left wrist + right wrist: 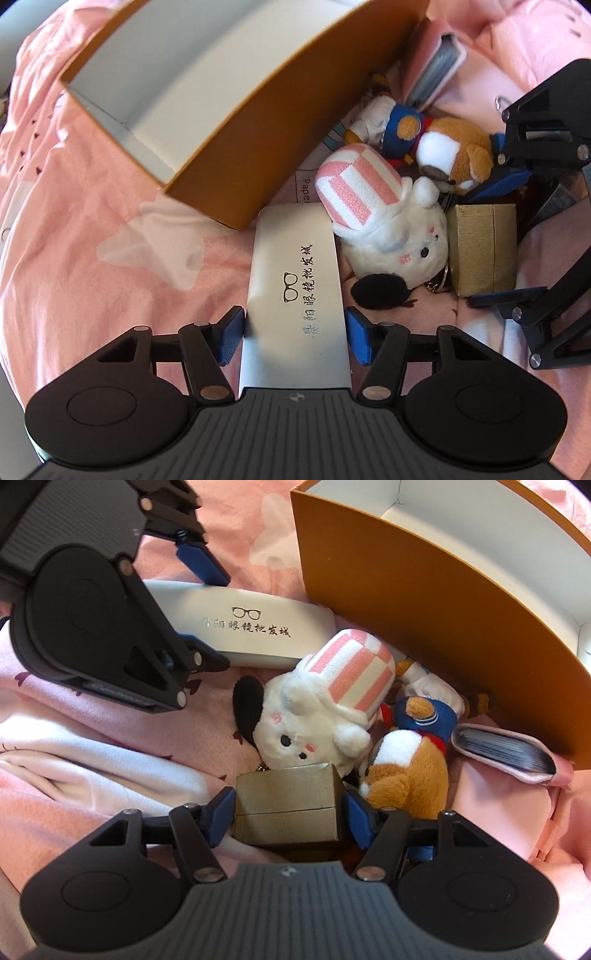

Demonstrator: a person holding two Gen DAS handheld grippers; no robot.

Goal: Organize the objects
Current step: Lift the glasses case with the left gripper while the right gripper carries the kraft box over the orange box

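Objects for sorting lie on a pink bedspread [92, 206]. In the left wrist view a silver glasses case [291, 291] with black printed characters runs up the centre of the frame, its near end between the blue pads of the left claw [295, 332]; the left pad touches the case's edge, the right pad stands just off it, so the claw is spread and not pinching; an open orange box [229, 147] with a white inside fills the upper left, its corner touching the case's far end; a white plush rabbit [399, 243] in a pink-striped hat lies right of the case; a brown plush dog [454, 151] in a blue outfit lies above it; a small gold box [484, 247] sits at centre right, beside the right claw [517, 221] at the right edge; a pink-covered notebook [439, 66] leans against the orange box at the top. In the right wrist view the gold box [288, 805] sits at lower centre between the blue pads of the right claw [288, 812], which flank its two sides closely; whether they press on it cannot be told; the rabbit [310, 720] and dog [410, 771] lie just above it; the glasses case [255, 631] crosses the upper left, under the left claw [199, 605]; the orange box [424, 609] takes the upper right; the notebook [509, 753] lies at centre right.
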